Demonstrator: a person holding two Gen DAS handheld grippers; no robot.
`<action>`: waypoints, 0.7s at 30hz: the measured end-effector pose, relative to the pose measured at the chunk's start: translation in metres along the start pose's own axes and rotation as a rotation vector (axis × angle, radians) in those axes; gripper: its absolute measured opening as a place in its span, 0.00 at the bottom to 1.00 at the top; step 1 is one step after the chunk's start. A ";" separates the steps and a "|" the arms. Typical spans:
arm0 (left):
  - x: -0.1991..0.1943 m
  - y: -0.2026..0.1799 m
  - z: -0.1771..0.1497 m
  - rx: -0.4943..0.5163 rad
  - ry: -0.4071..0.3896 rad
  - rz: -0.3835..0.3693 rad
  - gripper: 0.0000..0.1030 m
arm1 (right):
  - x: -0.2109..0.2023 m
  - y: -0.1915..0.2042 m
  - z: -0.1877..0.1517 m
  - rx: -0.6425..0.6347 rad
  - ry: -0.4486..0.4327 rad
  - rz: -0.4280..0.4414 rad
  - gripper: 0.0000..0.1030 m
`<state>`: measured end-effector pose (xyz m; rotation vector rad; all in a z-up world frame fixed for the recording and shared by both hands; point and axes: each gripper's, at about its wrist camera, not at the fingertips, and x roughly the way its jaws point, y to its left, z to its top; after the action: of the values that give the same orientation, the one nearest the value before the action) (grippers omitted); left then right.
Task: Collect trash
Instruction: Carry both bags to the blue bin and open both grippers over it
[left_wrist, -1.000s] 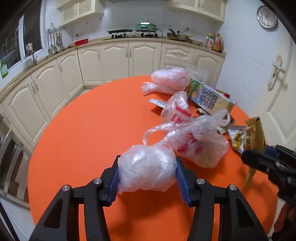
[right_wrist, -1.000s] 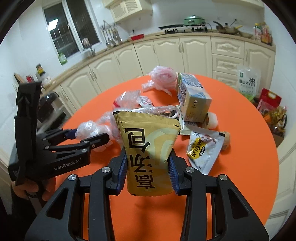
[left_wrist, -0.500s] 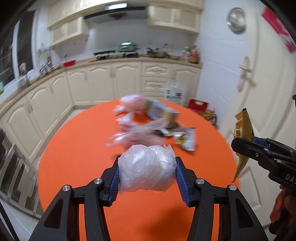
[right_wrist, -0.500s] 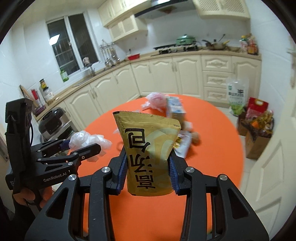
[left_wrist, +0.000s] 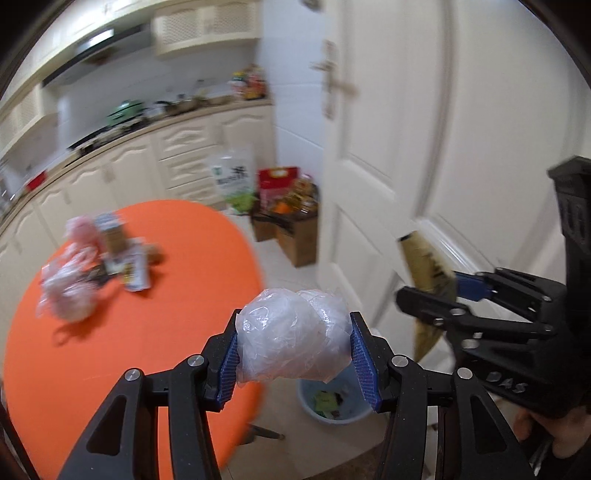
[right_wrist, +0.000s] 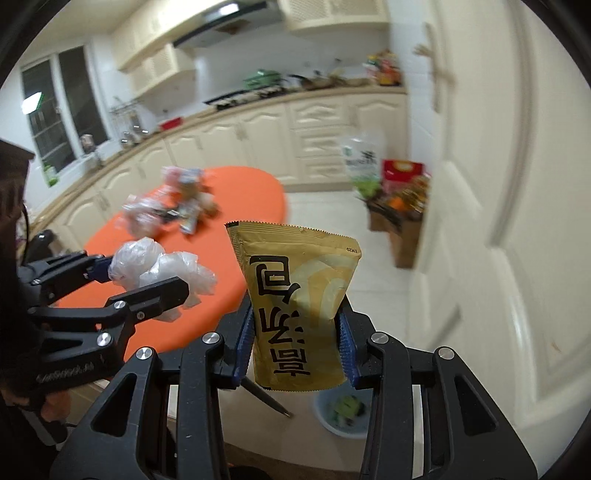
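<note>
Most of your scene is smeared: the leftover litter (left_wrist: 92, 266) on the orange desk (left_wrist: 122, 343) at left is only a blur of pale plastic and packets. The blue bin (left_wrist: 334, 400) on the floor is half hidden behind your left gripper (left_wrist: 293, 352), low in the frame. Its fingers are clamped on a crinkled, translucent plastic bag wad (left_wrist: 291, 338). Your right gripper (right_wrist: 295, 345) pinches a flat, glossy gold pouch (right_wrist: 297, 302) with black characters and serrated edges, upright at lower centre.
</note>
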<state>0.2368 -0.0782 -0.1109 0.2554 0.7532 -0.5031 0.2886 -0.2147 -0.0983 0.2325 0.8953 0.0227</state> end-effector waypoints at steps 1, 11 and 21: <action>0.009 -0.008 0.002 0.015 0.013 -0.008 0.48 | 0.001 -0.009 -0.004 0.012 0.007 -0.010 0.36; 0.125 -0.044 0.011 0.069 0.182 -0.037 0.49 | 0.045 -0.079 -0.055 0.094 0.128 -0.094 0.36; 0.194 -0.051 0.033 0.069 0.260 -0.034 0.66 | 0.097 -0.117 -0.076 0.140 0.212 -0.095 0.36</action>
<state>0.3498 -0.2011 -0.2270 0.3776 0.9949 -0.5342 0.2814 -0.3029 -0.2431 0.3216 1.1193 -0.1054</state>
